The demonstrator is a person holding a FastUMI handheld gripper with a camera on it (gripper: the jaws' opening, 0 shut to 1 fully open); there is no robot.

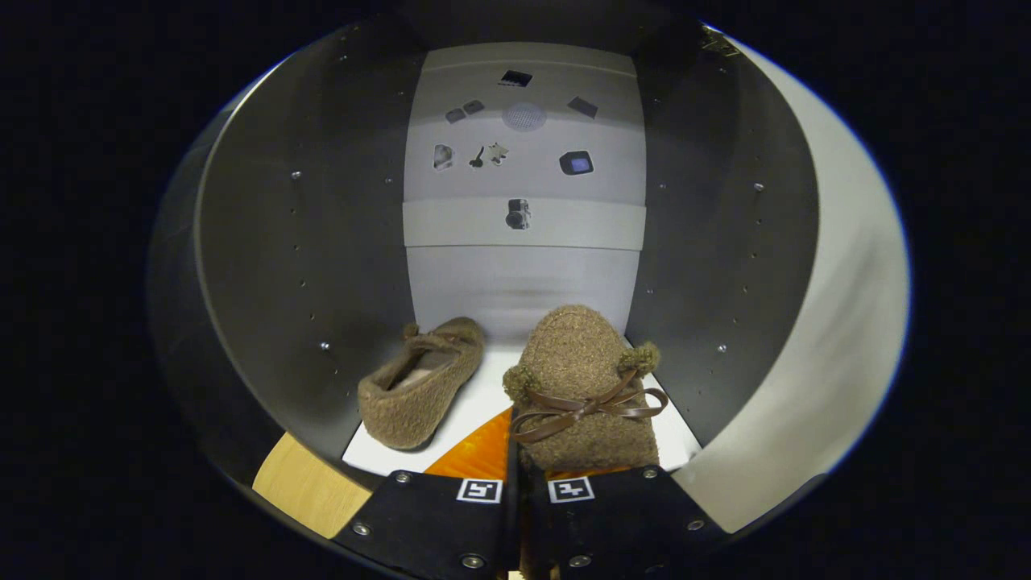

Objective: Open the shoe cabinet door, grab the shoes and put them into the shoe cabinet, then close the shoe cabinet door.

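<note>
I am holding a brown fuzzy shoe (578, 362) with a brown ribbon bow and two pompoms. It hangs toe-forward just over the white floor (483, 387) of the shoe cabinet, by the right wall. My gripper (519, 453) is shut on its heel end. One finger (477, 451) shows to the left of the shoe, while the other is hidden under it. The matching shoe (419, 387) lies tilted on its side on the cabinet floor, ahead and left of the fingers, against the left wall.
Dark side walls (306, 242) with rows of small holes close in the cabinet on both sides. A pale back panel (523, 274) carries several small dark marks. The open white door (846, 322) stands at the right. A strip of wooden floor (306, 483) shows at the lower left.
</note>
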